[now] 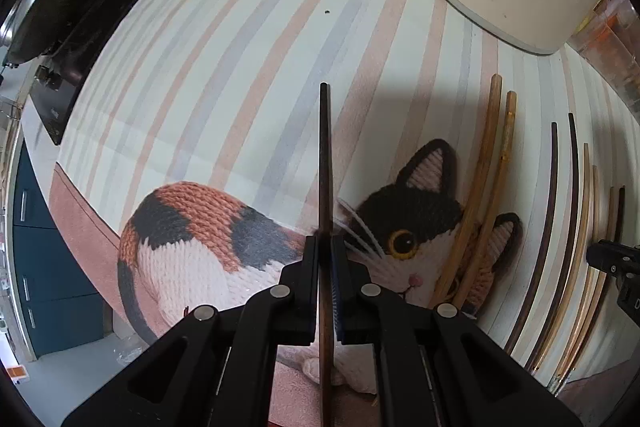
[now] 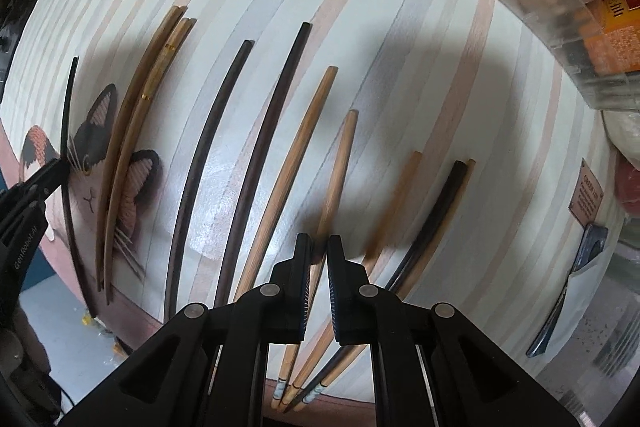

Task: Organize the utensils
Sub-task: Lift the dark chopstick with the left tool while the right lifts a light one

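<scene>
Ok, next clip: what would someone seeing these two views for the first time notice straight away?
Probably the knitted-look calico cat printed on the striped mat, staring up beside the left tongs, which are shut on a dark chopstick. Next, the fan of dark and light wooden chopsticks spread across the mat ahead of the right tongs, which are nearly closed around a light chopstick.

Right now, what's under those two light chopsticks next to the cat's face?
The two light chopsticks lie across the cat picture's ear and cheek on the striped mat. The covered bits stay hidden.
</scene>
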`<state>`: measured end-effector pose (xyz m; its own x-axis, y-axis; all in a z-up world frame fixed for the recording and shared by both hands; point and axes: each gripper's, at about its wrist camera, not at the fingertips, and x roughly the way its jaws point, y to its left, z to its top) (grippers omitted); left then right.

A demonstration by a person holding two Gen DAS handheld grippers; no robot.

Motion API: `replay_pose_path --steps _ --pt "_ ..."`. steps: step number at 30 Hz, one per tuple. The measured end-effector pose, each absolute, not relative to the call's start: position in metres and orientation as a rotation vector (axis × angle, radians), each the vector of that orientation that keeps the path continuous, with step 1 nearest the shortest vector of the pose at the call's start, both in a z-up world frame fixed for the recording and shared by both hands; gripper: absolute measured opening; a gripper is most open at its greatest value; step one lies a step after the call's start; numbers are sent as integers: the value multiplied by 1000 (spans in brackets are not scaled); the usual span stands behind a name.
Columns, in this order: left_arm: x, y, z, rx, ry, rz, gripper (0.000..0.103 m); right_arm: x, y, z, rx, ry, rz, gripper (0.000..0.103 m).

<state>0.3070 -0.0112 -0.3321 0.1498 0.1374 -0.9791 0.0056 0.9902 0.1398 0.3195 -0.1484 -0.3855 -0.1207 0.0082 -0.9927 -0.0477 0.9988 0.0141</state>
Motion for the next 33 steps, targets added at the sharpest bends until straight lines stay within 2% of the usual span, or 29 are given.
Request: replay_pose_path --steps 3,8,17,21,30,33 --pt "309 -16 -311 122 1372 74 3 306 -145 -386 50 1646 59 7" --pt "305 -26 -269 98 1298 39 3 288 -164 -357 165 1545 59 6" --pt "310 -35 -202 62 1155 -36 3 270 -176 -283 235 1343 70 6" --pt "318 -37 -164 32 1073 -76 2 288 -191 -248 256 1246 83 6" --pt "352 -47 -51 -26 854 -167 2 320 -196 -127 326 940 129 6" --pt "369 -51 -14 -40 780 -195 0 339 -205 -72 337 841 149 6"
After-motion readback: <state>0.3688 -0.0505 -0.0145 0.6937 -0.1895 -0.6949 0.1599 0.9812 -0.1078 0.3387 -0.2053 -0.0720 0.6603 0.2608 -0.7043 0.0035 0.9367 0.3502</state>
